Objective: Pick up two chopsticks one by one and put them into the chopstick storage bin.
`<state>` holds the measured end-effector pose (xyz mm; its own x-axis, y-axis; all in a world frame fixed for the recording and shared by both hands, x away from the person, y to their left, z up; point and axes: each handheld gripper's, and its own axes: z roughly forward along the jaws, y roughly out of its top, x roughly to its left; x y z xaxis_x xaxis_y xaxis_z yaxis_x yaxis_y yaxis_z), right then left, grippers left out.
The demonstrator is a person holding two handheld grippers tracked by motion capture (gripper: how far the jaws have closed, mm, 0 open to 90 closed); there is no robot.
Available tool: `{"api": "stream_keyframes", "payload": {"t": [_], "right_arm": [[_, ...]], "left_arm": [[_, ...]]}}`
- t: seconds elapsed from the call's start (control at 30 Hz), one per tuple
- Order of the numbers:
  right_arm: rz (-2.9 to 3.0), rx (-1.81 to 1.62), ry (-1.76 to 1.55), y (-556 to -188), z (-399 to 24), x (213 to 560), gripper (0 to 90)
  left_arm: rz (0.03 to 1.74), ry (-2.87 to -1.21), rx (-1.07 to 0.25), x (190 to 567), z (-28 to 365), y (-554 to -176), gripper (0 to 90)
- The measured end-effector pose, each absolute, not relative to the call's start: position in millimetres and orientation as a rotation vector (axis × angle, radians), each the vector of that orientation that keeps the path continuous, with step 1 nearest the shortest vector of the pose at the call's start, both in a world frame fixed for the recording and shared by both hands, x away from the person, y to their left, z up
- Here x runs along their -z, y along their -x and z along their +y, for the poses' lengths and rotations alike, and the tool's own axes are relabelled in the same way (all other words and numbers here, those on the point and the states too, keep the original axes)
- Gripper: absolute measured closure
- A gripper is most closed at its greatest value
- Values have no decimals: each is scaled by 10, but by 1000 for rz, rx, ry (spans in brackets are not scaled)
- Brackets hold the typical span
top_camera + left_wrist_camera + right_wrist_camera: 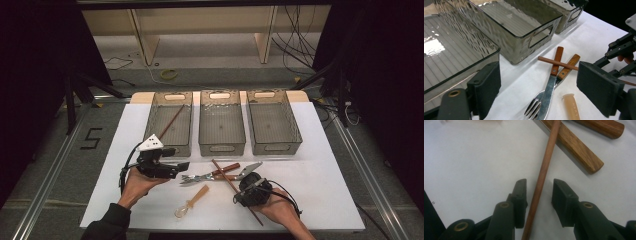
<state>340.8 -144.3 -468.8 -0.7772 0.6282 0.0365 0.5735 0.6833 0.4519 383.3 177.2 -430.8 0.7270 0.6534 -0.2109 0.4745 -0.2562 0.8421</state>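
Smoky left bin (169,122) holds one chopstick (172,121).

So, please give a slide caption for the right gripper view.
Right gripper straddles a brown chopstick lying across two wooden handles.

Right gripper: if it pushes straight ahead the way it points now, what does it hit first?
The right gripper already straddles the chopstick, jaws apart on either side. Straight on, it would probably first meet the wooden handle the chopstick crosses, though depth is unclear.

Clear cloth (325,195) right — cutlery (220,175) left
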Motion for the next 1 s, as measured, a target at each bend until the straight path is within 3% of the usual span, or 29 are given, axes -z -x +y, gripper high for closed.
{"api": "stream_keyframes", "payload": {"t": [0.47,1.0], "right_arm": [[2735,-659,-1008,-3434,-1457,4690,836],[2786,-707,-923,-3419,-1459,4609,852]], "left_arm": [[870,-1917,-213,4336,1780,-3833,191],[788,-1965,-192,4325,1658,-3795,196]]}}
